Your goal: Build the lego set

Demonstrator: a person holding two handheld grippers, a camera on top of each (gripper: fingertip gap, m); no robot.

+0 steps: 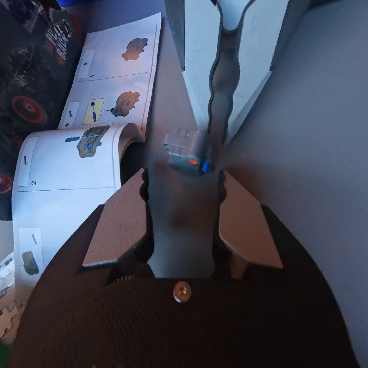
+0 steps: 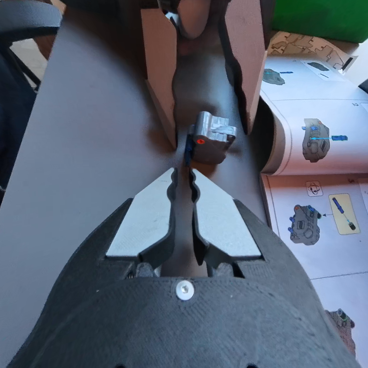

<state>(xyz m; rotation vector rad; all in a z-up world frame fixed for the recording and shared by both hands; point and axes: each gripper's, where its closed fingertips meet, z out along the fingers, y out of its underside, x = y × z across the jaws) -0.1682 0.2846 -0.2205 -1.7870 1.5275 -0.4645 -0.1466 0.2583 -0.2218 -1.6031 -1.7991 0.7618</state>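
Observation:
A grey lego motor block (image 2: pixel 214 132) with an orange dot lies on the grey table (image 2: pixel 95 139). It also shows in the left wrist view (image 1: pixel 182 151). A blue pin (image 2: pixel 188 152) sticks out of its side, also seen in the left wrist view (image 1: pixel 205 166). My right gripper (image 2: pixel 183 171), with white pads, is closed to a narrow gap, its tips at the pin's near end. My left gripper (image 1: pixel 183 174), with brown pads, is open. Its fingers (image 2: pixel 161 89) stand on either side of the block, apart from it.
The open instruction booklet (image 1: pixel 65 175) lies beside the block, one page curled up; it also shows in the right wrist view (image 2: pixel 318 199). The dark set box (image 1: pixel 29 79) stands behind it. A green object (image 2: pixel 318 18), a sheet of brown cut-outs (image 2: pixel 298 45) and a chair (image 2: pixel 23 22) lie farther off.

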